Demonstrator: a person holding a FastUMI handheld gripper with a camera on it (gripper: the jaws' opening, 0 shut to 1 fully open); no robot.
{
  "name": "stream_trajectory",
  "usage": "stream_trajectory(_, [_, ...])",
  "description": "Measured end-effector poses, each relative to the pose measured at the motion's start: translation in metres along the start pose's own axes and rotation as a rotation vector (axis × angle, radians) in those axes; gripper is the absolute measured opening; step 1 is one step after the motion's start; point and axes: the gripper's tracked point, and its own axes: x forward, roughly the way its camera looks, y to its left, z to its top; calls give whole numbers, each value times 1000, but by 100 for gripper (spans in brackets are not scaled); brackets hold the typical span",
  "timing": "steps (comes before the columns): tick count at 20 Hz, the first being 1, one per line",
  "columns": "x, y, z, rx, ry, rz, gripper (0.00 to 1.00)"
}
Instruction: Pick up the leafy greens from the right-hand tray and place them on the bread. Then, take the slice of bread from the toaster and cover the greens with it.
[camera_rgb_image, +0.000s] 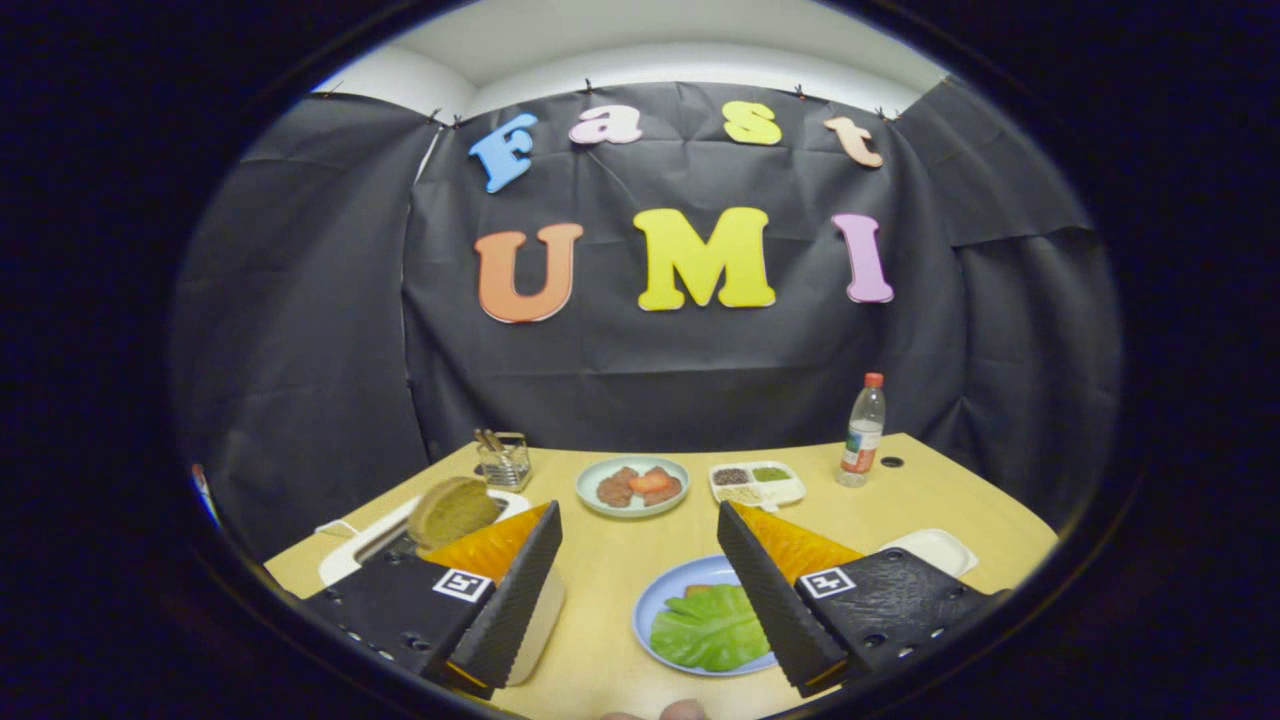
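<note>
Leafy greens (708, 628) lie on a blue plate (650, 600) on the wooden table, with a brown edge of bread (699, 590) peeking out from under them. The plate sits between my fingers, and the right finger covers its right side. My gripper (637, 530) is open and holds nothing. A round slice of bread (452, 510) sticks up from the white toaster (350, 555), just beyond the left finger. Beyond the right finger sits a white tray (935, 550) with nothing on it.
Further back stand a pale plate with meat and tomato (632, 485), a divided dish of seasonings (757, 483), a clear bottle with a red cap (862, 430) and a glass holder with sticks (503, 460). A person's fingertips (670, 712) show below the plate.
</note>
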Motion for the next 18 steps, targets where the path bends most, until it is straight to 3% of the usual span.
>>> stream_trajectory(5, [9,69,-3,15,20,65,96])
stream_trajectory(14, [57,102,-48,26,167,11,95])
stream_trajectory(18, [62,94,-51,-4,184,-15,58])
